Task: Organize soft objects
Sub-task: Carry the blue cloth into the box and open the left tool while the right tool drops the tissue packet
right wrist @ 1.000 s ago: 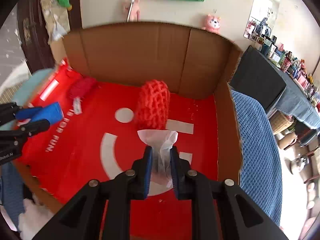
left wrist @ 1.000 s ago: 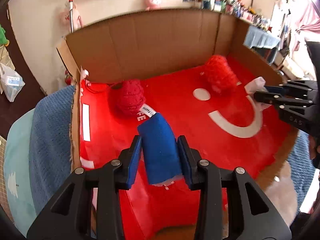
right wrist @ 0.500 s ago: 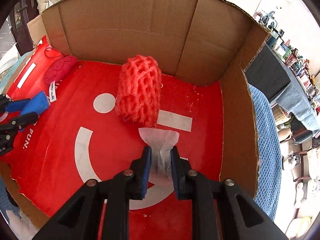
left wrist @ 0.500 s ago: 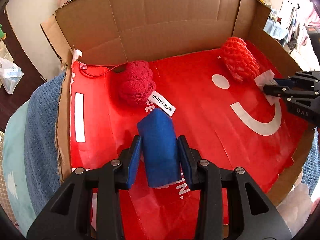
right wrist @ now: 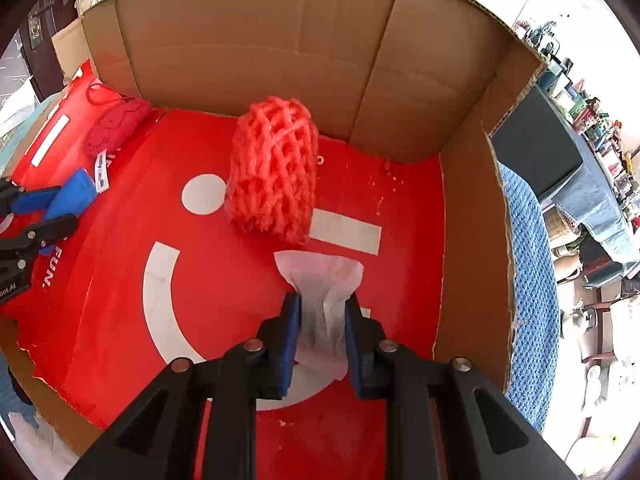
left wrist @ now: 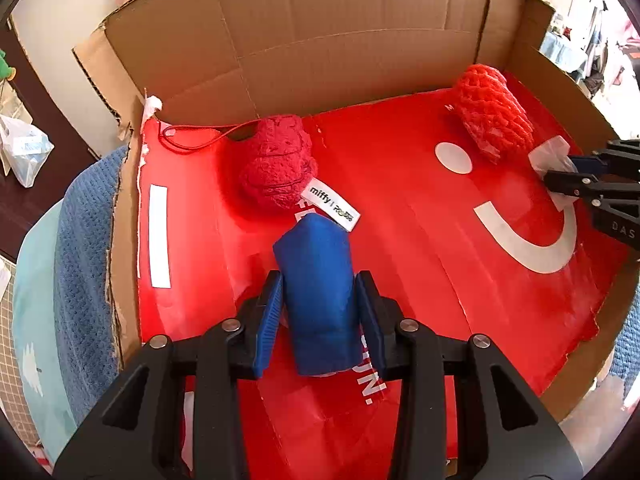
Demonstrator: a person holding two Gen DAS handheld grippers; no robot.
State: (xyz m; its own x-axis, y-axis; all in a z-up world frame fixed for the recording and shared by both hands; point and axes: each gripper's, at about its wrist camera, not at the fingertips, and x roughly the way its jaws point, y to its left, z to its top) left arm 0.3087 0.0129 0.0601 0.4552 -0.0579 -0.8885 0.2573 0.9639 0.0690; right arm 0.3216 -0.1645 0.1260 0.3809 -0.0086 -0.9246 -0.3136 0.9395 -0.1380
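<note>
Two soft things are held low over the red printed liner (left wrist: 420, 240) of the open cardboard box (left wrist: 340, 40): the left gripper (left wrist: 319, 308) clamps a blue rolled cloth (left wrist: 316, 292), the right gripper (right wrist: 323, 334) pinches a crumpled white tissue (right wrist: 324, 288). The step looks like placement; next, each likely needs setting down and releasing. Only the left view shows the dark red knitted bundle's (left wrist: 276, 168) label clearly; the right view shows the orange foam net (right wrist: 274, 176) close up.

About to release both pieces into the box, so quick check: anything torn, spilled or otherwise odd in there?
Small pale crumbs lie scattered on the red liner near the brown cardboard box's back wall, and the liner's near edge is ragged. Otherwise nothing stands out.
</note>
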